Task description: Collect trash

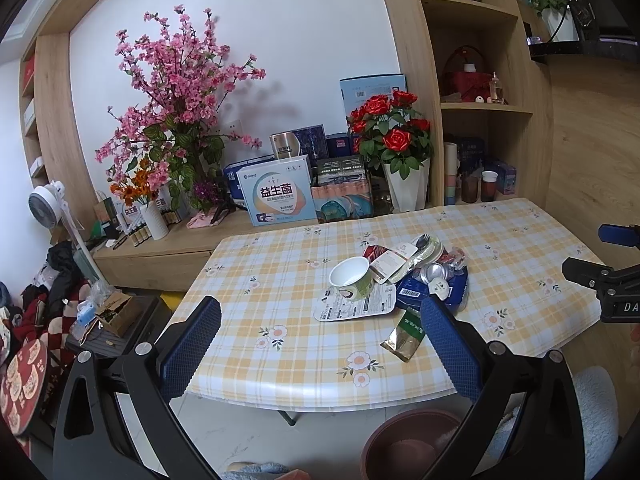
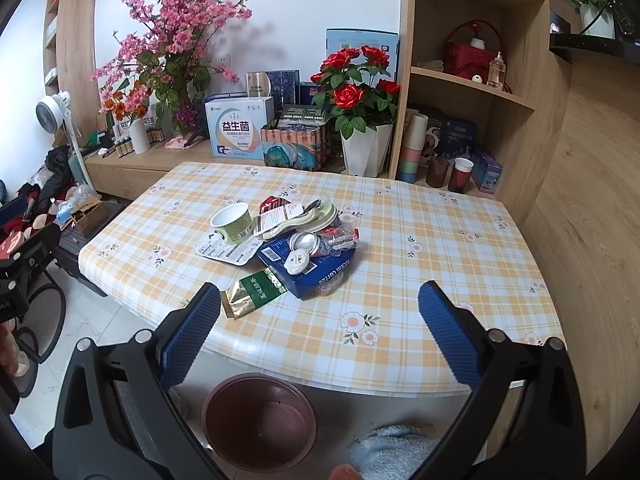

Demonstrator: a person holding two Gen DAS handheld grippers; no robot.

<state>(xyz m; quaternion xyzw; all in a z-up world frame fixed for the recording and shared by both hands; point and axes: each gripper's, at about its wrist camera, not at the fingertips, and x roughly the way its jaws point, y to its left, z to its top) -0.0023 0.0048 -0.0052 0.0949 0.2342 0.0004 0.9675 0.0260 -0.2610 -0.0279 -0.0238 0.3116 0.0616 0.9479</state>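
A heap of trash lies mid-table on the checked cloth: a white and green paper cup (image 1: 352,278) (image 2: 234,222), a flat printed lid (image 1: 354,307) (image 2: 228,249), a blue coffee box (image 1: 434,290) (image 2: 316,266), a foil lid (image 2: 304,242), crumpled wrappers (image 2: 340,238) and a green-gold sachet (image 1: 404,336) (image 2: 252,292) nearest the front edge. A brown bin (image 2: 260,420) (image 1: 404,440) stands on the floor below the table's front edge. My left gripper (image 1: 320,336) is open and empty, short of the heap. My right gripper (image 2: 318,320) is open and empty, above the front edge.
The table (image 1: 280,280) (image 2: 420,248) has a rounded front edge. Behind it a low wooden counter (image 1: 168,248) carries flower vases and boxes. Shelves (image 2: 472,92) stand at the right. A fan (image 1: 48,200) and clutter sit at the left. A blue towel (image 2: 392,448) lies near the bin.
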